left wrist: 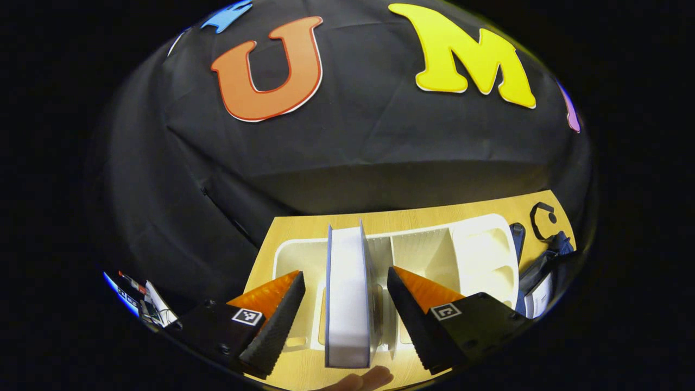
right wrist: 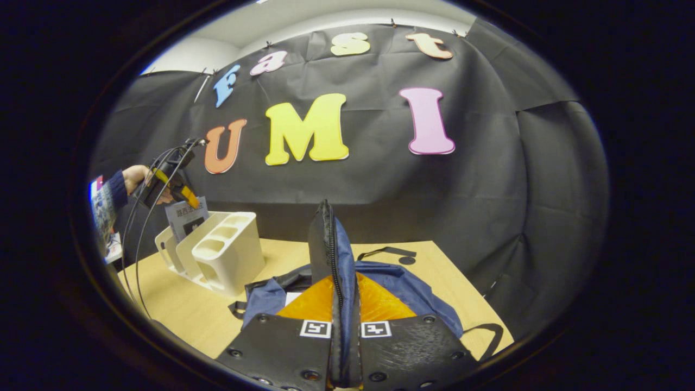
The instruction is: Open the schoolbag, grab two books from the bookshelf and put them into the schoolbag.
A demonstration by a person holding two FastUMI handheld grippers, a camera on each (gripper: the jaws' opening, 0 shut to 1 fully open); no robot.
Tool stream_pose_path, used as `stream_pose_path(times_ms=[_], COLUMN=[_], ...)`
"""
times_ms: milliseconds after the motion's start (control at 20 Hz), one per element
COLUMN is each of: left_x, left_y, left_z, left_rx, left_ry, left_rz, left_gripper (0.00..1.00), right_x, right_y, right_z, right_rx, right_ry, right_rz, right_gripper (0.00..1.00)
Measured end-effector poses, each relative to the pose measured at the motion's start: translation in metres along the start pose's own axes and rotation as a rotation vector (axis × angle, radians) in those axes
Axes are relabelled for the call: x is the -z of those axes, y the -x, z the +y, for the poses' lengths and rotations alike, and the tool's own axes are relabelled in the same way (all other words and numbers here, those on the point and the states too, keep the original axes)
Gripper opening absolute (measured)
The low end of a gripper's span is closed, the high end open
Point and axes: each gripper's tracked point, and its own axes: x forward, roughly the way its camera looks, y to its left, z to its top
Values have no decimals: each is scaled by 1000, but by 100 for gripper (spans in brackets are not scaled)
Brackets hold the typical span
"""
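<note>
Plainly, the left gripper view puts the work at the first book. The left gripper (left wrist: 345,304) hovers over the white bookshelf (left wrist: 483,255) on the wooden tabletop (left wrist: 412,217), its jaws apart, one on each side of an upright book (left wrist: 348,293) whose white page edge faces the camera. Neither finger appears to touch the covers; a gap shows on both sides. The book stands in a slot toward the left of the rack, and a fingertip of the person (left wrist: 369,377) peeks in at the bottom edge. At the far right lies part of the dark blue schoolbag (left wrist: 543,266).

Over in the right gripper view, the right gripper (right wrist: 342,304) has its jaws together, clamped on a fold of the schoolbag's edge with the zipper running along it, lifting that flap upright. The rest of the bag lies slack on the tabletop, just beside the rack. Farther off, a sleeved hand (right wrist: 133,179) holds the other gripper above the shelf.

Judging from this, the bag is being held open while the book grasp is not yet made. The next move calls for closing squarely on the covers, then lifting the book straight up clear of the dividers.
</note>
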Motion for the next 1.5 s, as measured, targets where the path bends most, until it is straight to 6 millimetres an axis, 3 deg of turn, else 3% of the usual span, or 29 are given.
stream_pose_path(times_ms=[100, 300, 400, 550, 650, 700, 1000, 1150, 1200, 1350, 1400, 1500], left_x=[-5, 12, 22, 26, 31, 35, 62, 75, 80, 101, 108, 121], left_y=[-6, -11, -9, -3, 3, 7, 44, 70, 82, 116, 125, 144], left_z=[6, 2, -7, -20, -19, -18, -11, 4, 8, 5, 6, 6], left_rx=[-8, 36, 73, 137, 145, 145, 173, 142, 135, 163, 168, 191], left_ry=[6, 18, 36, 76, 95, 108, 186, 186, 183, 201, 209, 239], left_rz=[20, 98, 133, 146, 158, 159, 140, 63, 40, -15, -32, -69], left_gripper=[93, 85, 73, 46, 51, 45, 43, 48, 43, 43, 39, 43], right_x=[1, 4, 5, 6, 7, 8, 12, 10, 11, 12, 13, 14], right_y=[-1, -1, -1, -1, 2, 3, 1, -3, -5, -10, -10, -11], right_z=[0, -2, -2, -2, -3, -3, -1, 5, 6, 11, 11, 8], right_rx=[-1, -3, -9, -7, -7, -8, -13, -19, -17, -12, -9, 0], right_ry=[-6, -15, -24, -26, -29, -32, -40, -49, -57, -63, -59, -55], right_rz=[5, 11, 17, 25, 22, 21, 25, 27, 30, 42, 47, 57], right_gripper=[5, 5, 5, 6, 6, 5, 3, 5, 6, 6, 6, 6])
